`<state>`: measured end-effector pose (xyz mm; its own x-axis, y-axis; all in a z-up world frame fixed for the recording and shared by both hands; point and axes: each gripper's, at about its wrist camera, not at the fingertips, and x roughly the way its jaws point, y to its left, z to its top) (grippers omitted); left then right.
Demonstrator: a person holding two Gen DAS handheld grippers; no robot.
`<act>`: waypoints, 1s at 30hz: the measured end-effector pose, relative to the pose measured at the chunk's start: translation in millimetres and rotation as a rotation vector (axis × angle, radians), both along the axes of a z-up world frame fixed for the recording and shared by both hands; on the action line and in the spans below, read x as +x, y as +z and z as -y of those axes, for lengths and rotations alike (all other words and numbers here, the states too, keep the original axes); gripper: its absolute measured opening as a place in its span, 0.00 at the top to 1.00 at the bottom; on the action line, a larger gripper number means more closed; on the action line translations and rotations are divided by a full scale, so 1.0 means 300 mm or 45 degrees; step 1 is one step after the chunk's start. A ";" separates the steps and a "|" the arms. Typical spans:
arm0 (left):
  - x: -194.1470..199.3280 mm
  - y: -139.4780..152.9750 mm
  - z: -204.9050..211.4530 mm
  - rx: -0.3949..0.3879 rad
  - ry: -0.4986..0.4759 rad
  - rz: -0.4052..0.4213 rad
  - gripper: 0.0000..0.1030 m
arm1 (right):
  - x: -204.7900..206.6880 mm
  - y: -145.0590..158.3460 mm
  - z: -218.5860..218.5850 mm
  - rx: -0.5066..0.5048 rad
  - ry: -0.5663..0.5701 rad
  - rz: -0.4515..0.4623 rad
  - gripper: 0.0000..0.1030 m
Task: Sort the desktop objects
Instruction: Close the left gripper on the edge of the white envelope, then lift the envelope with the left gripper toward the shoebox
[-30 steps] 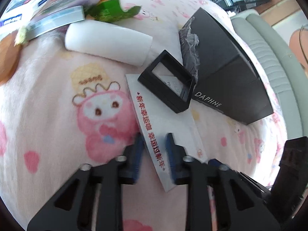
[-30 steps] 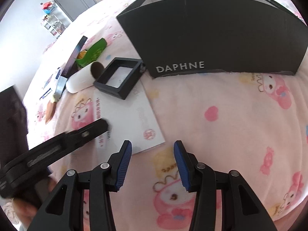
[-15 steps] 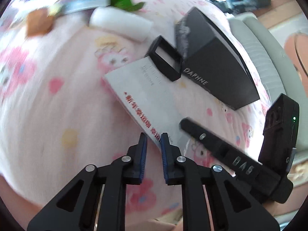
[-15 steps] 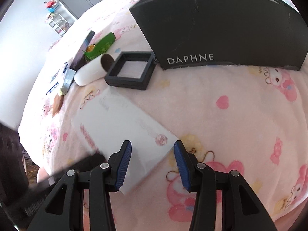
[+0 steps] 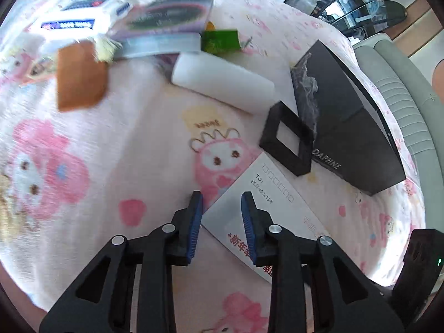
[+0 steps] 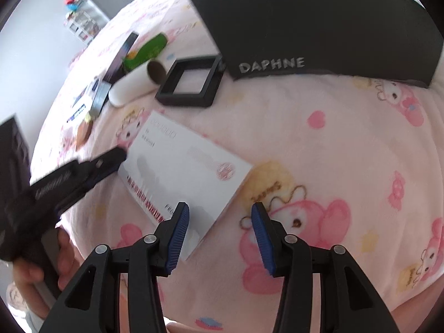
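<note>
A white envelope (image 5: 260,211) with red print lies flat on the pink cartoon blanket; it also shows in the right wrist view (image 6: 183,172). My left gripper (image 5: 222,213) is open, its jaws over the envelope's near corner. My right gripper (image 6: 220,230) is open and empty, just over the envelope's near edge. A black square frame (image 5: 288,141) lies beside the black DAPHNE box (image 5: 352,127); the frame (image 6: 191,83) and the box (image 6: 319,25) also show in the right wrist view. A white roll (image 5: 222,83) lies behind the frame.
A green packet (image 5: 220,40), a flat grey book (image 5: 163,25), a brown card (image 5: 80,77) and blue-white packs (image 5: 83,14) lie at the far left. A grey chair (image 5: 396,83) stands beyond the box. The blanket's edge drops off near me.
My left gripper had closed on the envelope and dragged it toward me and turned it; now its jaws have opened and the envelope lies flat. My right gripper stayed open.
</note>
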<state>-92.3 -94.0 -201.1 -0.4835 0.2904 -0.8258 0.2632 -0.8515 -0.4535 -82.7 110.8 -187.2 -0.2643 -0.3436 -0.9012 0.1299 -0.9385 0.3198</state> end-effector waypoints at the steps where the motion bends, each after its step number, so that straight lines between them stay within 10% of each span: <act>1: 0.003 0.000 -0.008 0.000 -0.014 -0.003 0.74 | 0.001 -0.002 0.004 0.000 0.004 0.001 0.58; 10: 0.114 0.003 -0.025 0.206 -0.107 0.071 0.68 | -0.028 0.031 -0.026 0.025 -0.004 -0.079 0.57; 30: 0.114 0.006 -0.077 0.208 -0.194 0.092 0.63 | -0.034 0.032 -0.086 0.019 -0.033 -0.070 0.57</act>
<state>-58.0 -70.8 -199.3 -0.3653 0.4879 -0.7928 0.1744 -0.8007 -0.5731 -93.0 136.7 -177.5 -0.3224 -0.3227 -0.8899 0.1221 -0.9464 0.2990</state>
